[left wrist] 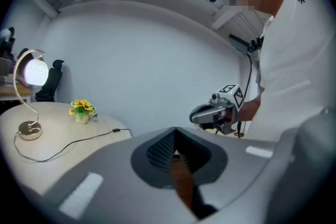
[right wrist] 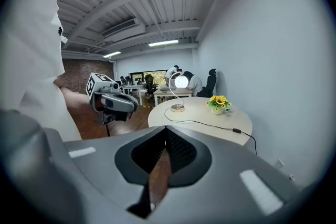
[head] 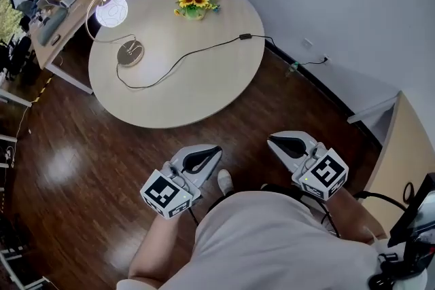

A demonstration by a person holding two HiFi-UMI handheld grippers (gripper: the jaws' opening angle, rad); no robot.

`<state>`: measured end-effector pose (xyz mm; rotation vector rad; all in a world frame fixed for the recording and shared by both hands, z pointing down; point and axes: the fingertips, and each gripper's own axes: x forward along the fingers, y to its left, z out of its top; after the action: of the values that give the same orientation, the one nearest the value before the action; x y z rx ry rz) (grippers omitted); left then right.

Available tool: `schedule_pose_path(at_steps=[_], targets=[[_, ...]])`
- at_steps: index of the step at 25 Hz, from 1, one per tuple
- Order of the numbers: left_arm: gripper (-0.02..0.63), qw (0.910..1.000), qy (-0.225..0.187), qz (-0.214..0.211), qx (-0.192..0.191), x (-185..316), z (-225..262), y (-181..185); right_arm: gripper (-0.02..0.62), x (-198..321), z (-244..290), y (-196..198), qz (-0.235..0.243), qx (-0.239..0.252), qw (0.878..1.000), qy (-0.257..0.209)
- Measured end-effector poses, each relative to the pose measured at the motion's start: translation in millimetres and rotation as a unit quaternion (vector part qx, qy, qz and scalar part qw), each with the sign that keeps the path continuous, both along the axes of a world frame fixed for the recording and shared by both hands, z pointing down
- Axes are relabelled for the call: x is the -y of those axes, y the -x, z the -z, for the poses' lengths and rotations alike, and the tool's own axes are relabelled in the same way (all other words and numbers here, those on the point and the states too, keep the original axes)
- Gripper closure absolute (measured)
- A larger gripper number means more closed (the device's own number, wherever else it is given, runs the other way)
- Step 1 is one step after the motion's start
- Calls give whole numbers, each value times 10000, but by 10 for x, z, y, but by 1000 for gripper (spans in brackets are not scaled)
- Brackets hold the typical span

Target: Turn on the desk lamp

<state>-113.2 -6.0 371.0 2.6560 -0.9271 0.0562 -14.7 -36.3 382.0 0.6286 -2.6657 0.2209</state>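
The round table (head: 204,88) stood well ahead of both tongs. The left gripper (head: 206,157) and right gripper (head: 284,144) hung over the floor, jaws together, empty. The desk lamp (head: 113,11) glowed at the table's far-left edge. Only the gripper views showed its stem arching upright.

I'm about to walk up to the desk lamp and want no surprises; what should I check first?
1. State of desk lamp: ok, its globe glows, so it seems on already.
2. The left gripper free: ok, shut on nothing.
3. The right gripper free: ok, shut on nothing.
4. The table within reach: not ok, both grippers hang over the floor, short of it.
5. Switch located: cannot tell.
6. The cord flat on the table: ok.
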Motion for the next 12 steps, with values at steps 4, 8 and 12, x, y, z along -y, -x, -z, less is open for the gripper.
schedule_pose_path(at_steps=[4,8,12], targets=[[588,9999,-124,86,16,-321,49,-248,595,-368,102,-216,105,85,9999,-73],[588,9999,-107,106,57,-629,63,-708,595,-765,112,-644,108,178,9997,-115],[588,9996,-147,221,-7,-1047,267,-1273,594,-1164,98,-1165,71,266,9996,-70]])
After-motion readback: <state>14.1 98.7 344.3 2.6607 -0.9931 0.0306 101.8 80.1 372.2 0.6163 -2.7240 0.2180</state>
